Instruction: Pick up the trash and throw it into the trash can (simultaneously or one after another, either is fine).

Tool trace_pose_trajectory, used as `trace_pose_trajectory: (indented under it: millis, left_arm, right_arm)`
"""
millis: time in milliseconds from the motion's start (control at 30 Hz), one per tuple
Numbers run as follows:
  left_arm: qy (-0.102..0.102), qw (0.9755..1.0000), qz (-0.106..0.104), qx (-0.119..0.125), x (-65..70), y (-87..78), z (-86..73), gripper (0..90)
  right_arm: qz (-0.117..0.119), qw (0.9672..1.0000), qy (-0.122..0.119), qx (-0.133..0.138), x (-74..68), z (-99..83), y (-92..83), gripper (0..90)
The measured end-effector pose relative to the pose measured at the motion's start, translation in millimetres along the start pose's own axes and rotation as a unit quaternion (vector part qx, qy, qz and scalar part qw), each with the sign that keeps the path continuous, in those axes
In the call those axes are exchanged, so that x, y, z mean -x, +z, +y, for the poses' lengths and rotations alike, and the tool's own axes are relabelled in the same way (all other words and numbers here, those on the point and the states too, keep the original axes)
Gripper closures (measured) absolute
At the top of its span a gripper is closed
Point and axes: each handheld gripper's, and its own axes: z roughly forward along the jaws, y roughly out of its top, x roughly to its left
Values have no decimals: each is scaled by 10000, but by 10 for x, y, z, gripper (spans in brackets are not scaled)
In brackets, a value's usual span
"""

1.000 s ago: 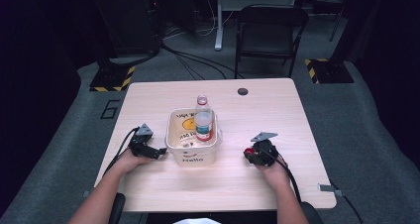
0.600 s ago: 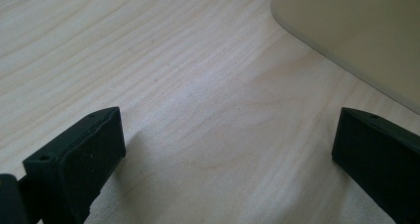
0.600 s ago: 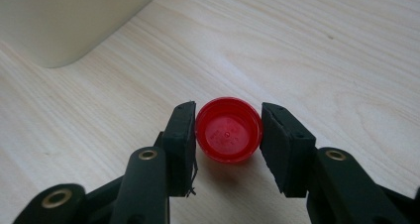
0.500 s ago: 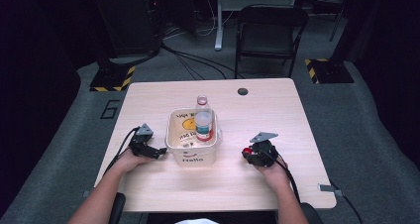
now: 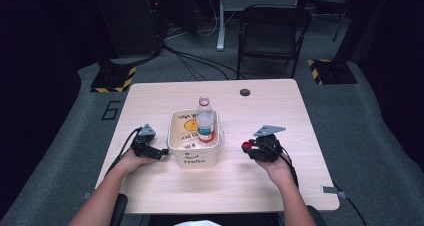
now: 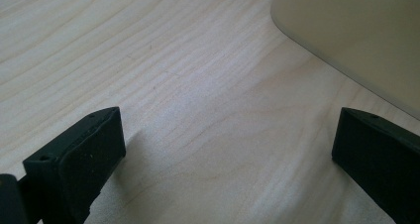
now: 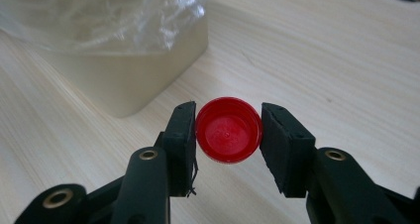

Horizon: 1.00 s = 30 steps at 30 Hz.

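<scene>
High view: we see the right gripper (image 5: 248, 146) holding a red bottle cap (image 5: 246, 145) just right of the cream tub (image 5: 194, 158), which contains a clear bottle (image 5: 205, 123); the left gripper (image 5: 161, 152) rests left of the tub. Left gripper view: our jaws stand wide apart, empty, over the table (image 6: 198, 100). Right gripper view: our jaws clamp the cap (image 7: 228, 130) on both sides

Grey carpet (image 5: 380, 136), a black chair (image 5: 272, 33) behind the wooden table (image 5: 280, 106).

Brightly lit table (image 5: 300, 131), dark surroundings; soft shadows, slightly blurry close-ups.
</scene>
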Motion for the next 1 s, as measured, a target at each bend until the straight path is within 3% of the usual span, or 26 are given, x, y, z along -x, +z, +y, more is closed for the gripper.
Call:
trace_pose_trajectory:
  millis: [500,1000]
  left_arm:
    - [-6,10000,22,27,0,13,9,0]
    - [-12,10000,17,28,1,13,8,0]
  right_arm:
    - [98,9991,-341,244,-156,522,-371,578]
    - [293,9967,-513,553,-290,795,-575,579]
